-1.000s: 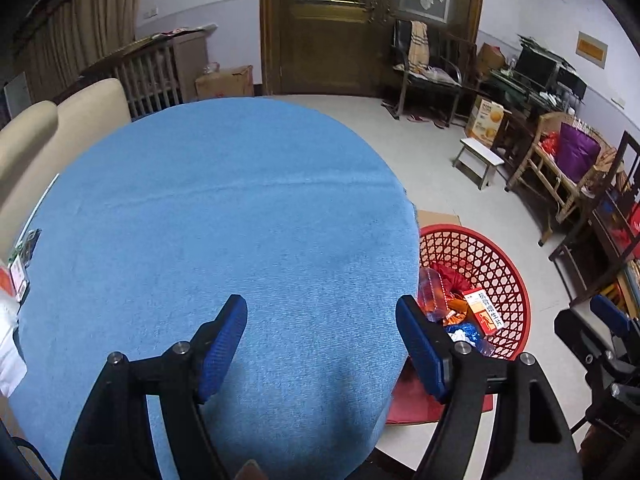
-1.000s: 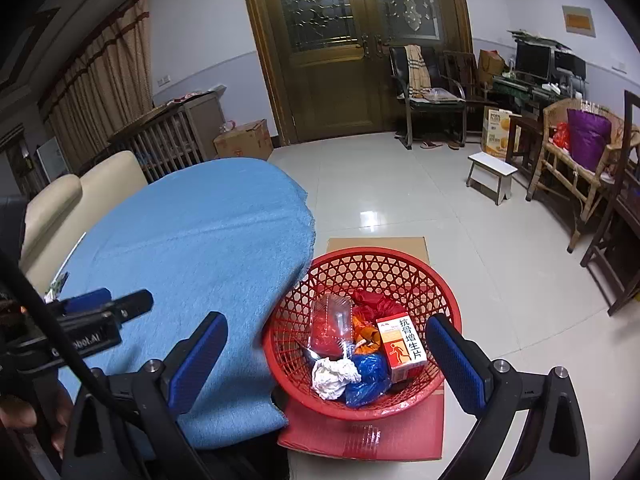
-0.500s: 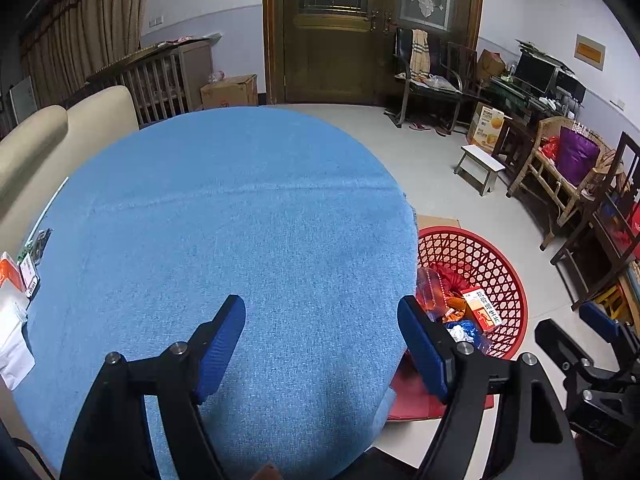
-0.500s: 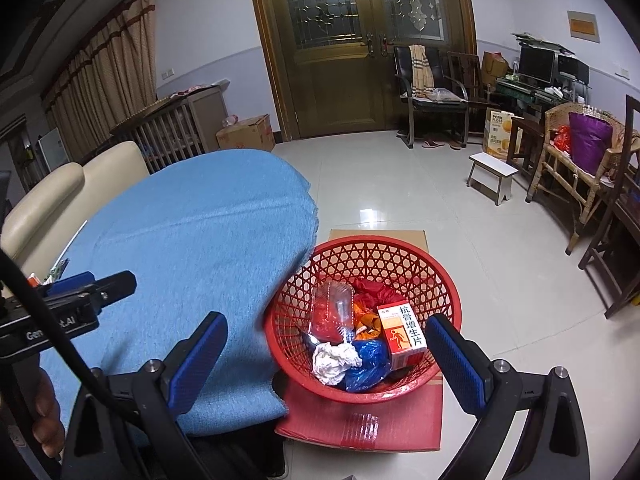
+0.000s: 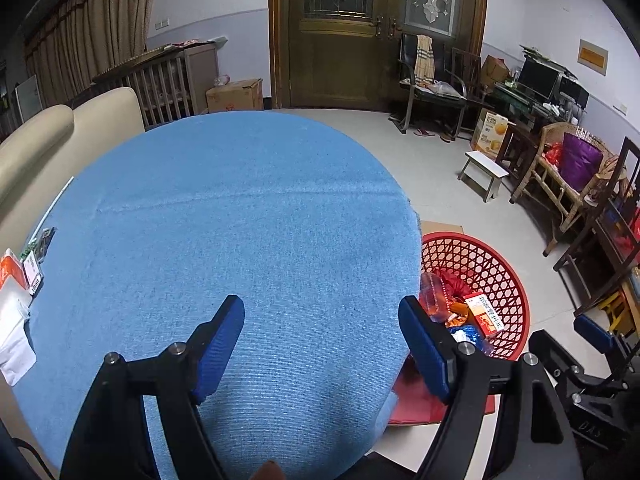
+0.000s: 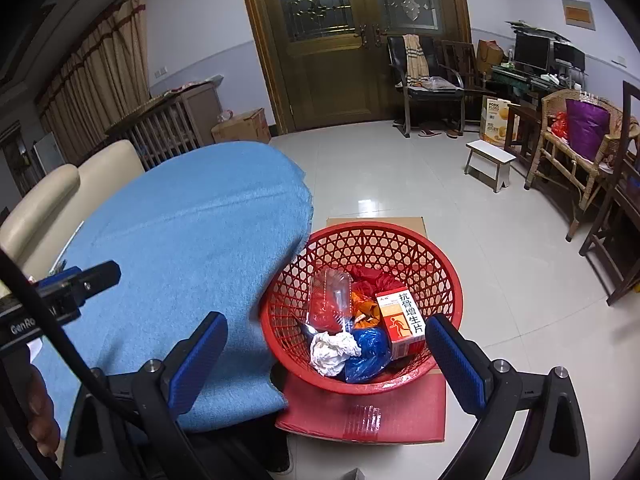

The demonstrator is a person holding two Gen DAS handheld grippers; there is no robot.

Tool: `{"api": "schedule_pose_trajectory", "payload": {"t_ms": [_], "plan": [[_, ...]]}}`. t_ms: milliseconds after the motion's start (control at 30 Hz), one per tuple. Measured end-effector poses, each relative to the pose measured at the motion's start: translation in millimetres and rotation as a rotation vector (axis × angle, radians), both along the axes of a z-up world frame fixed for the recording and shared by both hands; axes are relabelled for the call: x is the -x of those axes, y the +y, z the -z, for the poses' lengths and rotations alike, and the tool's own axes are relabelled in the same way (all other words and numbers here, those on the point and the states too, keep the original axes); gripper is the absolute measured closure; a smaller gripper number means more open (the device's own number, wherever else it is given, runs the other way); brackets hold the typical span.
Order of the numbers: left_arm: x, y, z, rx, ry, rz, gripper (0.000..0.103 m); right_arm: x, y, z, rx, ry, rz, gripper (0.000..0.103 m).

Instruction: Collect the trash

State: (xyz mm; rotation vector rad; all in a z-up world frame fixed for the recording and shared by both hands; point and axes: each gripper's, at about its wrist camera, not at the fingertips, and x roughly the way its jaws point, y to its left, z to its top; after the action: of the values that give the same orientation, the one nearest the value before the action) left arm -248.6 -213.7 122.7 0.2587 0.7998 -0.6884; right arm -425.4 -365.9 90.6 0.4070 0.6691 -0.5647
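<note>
Trash sits piled in the red plastic basket [image 6: 362,312] on the floor just beside the blue-clothed table [image 5: 224,240]: an orange medicine box [image 6: 401,322], a crumpled white paper wad [image 6: 332,350], a blue plastic bag [image 6: 370,354], a clear plastic bottle [image 6: 334,294] and red wrapping beneath them. The basket rests on a flat red-topped cardboard box [image 6: 360,416].

The right gripper [image 6: 326,364] hangs above the basket's near rim, jaws spread wide with nothing between them. The left gripper [image 5: 322,344] hovers over the bare blue cloth, jaws likewise well apart and holding nothing.

Most of the cloth in front looks cleared, so the deposit step appears finished and the work seems near its end. What may remain lies at the table's far left edge: a white paper piece [image 5: 14,332] and some small packets [image 5: 24,268], one orange and white.

If those count as trash, the next move calls for swinging the left gripper over to that edge, lowering onto one piece, closing on it, and carrying it across to the basket. Thin paper lying flat on cloth could be awkward to pinch.
</note>
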Motion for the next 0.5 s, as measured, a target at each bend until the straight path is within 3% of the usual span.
{"api": "schedule_pose_trajectory", "payload": {"t_ms": [500], "plan": [[-2.8,1.1,6.0,-0.015,0.010,-0.010,0.023,-4.6,2.2,1.6,-0.013,0.006,0.003,0.002]]}}
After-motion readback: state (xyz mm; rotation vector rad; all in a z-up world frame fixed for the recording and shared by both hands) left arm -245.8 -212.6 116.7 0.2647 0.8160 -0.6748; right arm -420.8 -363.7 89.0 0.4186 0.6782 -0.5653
